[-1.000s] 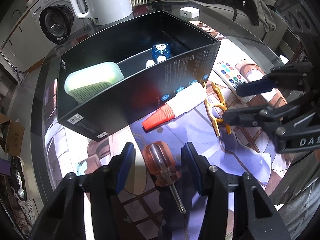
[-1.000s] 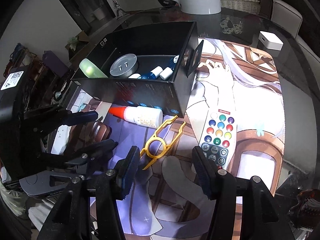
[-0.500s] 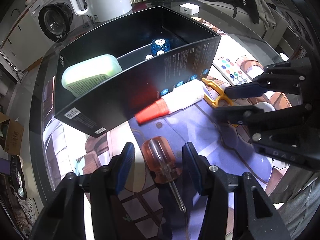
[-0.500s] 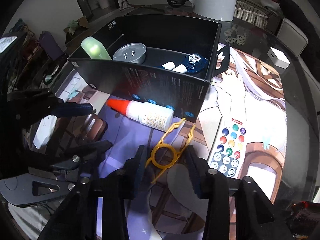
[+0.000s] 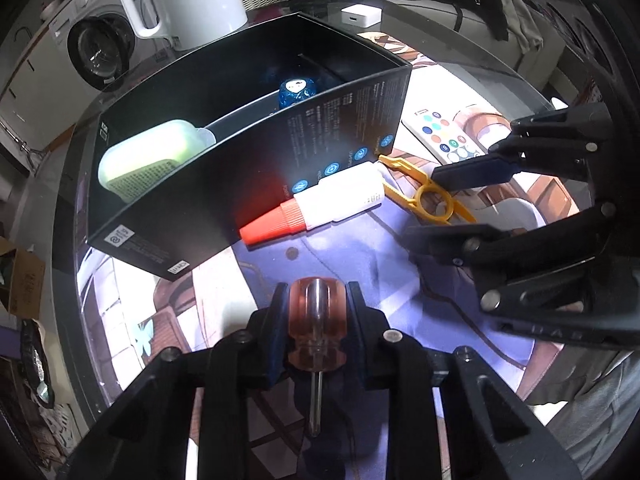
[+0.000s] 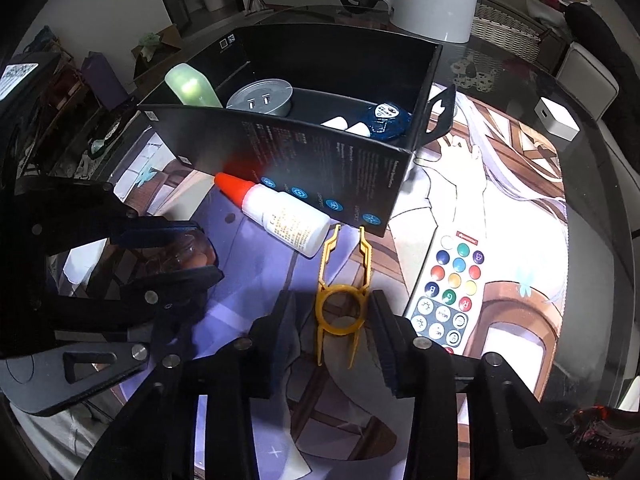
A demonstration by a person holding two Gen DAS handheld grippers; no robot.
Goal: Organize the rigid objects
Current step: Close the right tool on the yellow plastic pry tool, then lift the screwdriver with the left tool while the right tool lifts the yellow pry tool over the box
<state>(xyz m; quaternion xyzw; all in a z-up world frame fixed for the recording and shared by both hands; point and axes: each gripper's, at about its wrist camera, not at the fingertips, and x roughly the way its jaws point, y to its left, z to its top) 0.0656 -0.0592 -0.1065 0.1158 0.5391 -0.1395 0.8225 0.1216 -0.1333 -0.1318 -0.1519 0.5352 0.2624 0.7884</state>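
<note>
Left gripper [image 5: 318,328]: jaws have just been closing and now clamp the amber handle of a stubby screwdriver [image 5: 316,320] — its metal shaft points back toward the camera, in front of the black box [image 5: 248,184].

Right gripper [image 6: 332,320]: jaws have just been opening and stand apart on either side of a yellow plastic puller [image 6: 340,300], its ring between the pads with a gap showing on both sides; the tool lies flat on the printed mat [image 6: 500,208], just in front of the box's near right corner.

Black box: open-topped, standing on the round glass surface [image 6: 600,184]. Inside it, a pale green case [image 5: 148,160] at the left end, a grey round adapter [image 6: 262,98] beside that, and a blue die-like piece [image 6: 386,118] with two small white pieces toward the right end.

Glue bottle [image 6: 280,216]: white with an orange cap, lying on its side against the box's front wall.

Remote control [image 6: 450,288]: white with coloured buttons, flat on the mat to the right of the box's front corner.

Kettle [image 5: 184,0]: white, upright behind the box — a small white charger [image 6: 558,118] sits well off to the box's right.
</note>
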